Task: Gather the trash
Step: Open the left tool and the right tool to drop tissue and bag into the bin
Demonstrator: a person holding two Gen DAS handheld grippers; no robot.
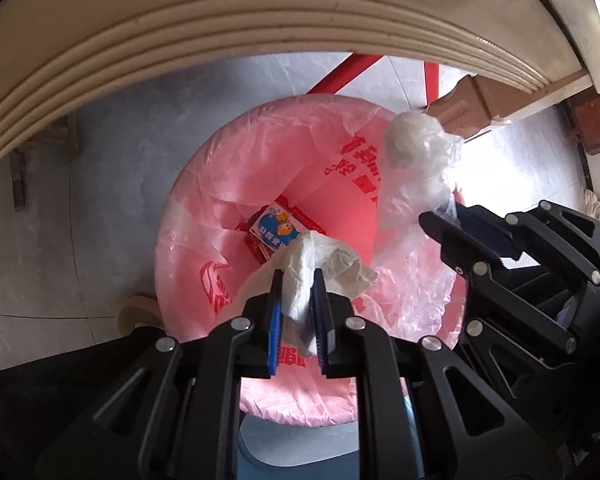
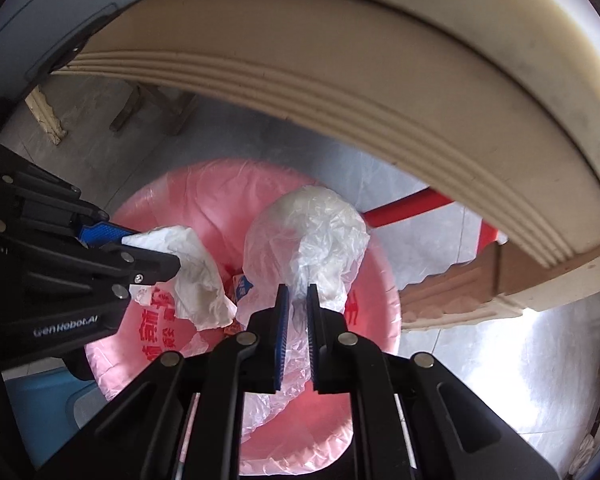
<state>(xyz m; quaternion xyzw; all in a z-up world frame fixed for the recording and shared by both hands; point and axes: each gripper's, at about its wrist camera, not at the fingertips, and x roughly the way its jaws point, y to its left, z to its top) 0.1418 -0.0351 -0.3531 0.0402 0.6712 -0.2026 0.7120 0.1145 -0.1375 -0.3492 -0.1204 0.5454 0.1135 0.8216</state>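
Note:
A trash bin lined with a pink plastic bag stands on the floor below both grippers. My left gripper is shut on a crumpled white tissue and holds it over the bin's opening. My right gripper is shut on a clear plastic bag with a white lump inside, also over the bin. A blue and red snack wrapper lies at the bottom of the bin.
A cream table edge with grooved trim arches over the bin. A red stool frame and a carved wooden leg stand behind the bin on a grey tiled floor.

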